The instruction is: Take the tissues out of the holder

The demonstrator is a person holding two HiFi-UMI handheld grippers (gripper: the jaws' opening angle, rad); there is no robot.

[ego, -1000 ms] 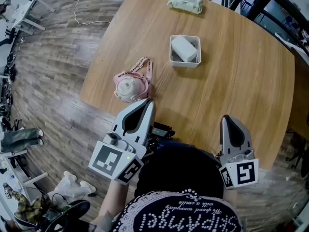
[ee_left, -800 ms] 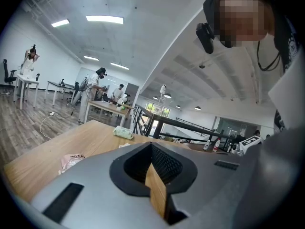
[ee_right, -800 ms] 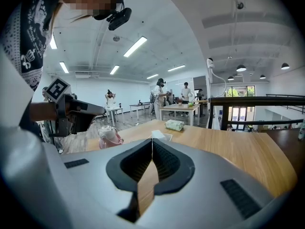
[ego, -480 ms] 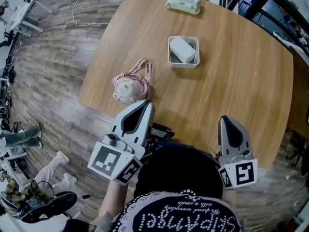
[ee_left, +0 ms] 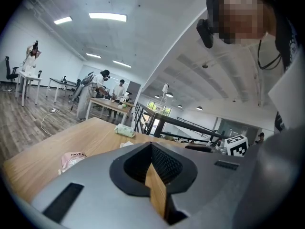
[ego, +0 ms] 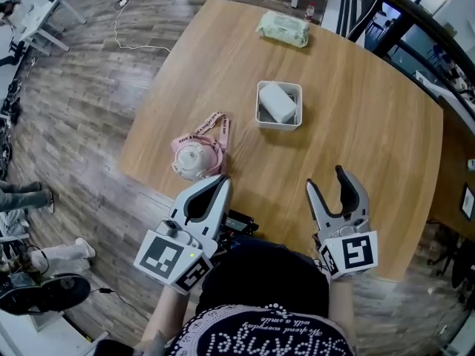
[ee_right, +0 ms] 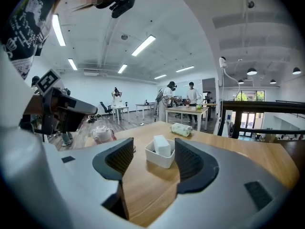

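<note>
A white square holder (ego: pixel 279 105) stands in the middle of the round wooden table (ego: pixel 371 132), with a white pack of tissues (ego: pixel 277 102) leaning inside it. The right gripper view shows the holder (ee_right: pixel 159 158) and the tissues (ee_right: pixel 162 145) straight ahead between the jaws, some way off. My right gripper (ego: pixel 338 182) hovers over the table's near part; its jaws have just been opening and stand open, with nothing between them. My left gripper (ego: pixel 215 186) is shut at the near left table edge, holding nothing.
A pink face mask with a printed strap (ego: pixel 197 150) lies on the table in front of the left gripper. A green wet-wipe pack (ego: pixel 283 28) rests at the far edge. People stand at desks (ee_right: pixel 187 109) across the room. Wooden floor (ego: pixel 67 110) lies to the left.
My right gripper has opened its jaws and moved forward over the table toward the holder. The left gripper has stayed where it was.
</note>
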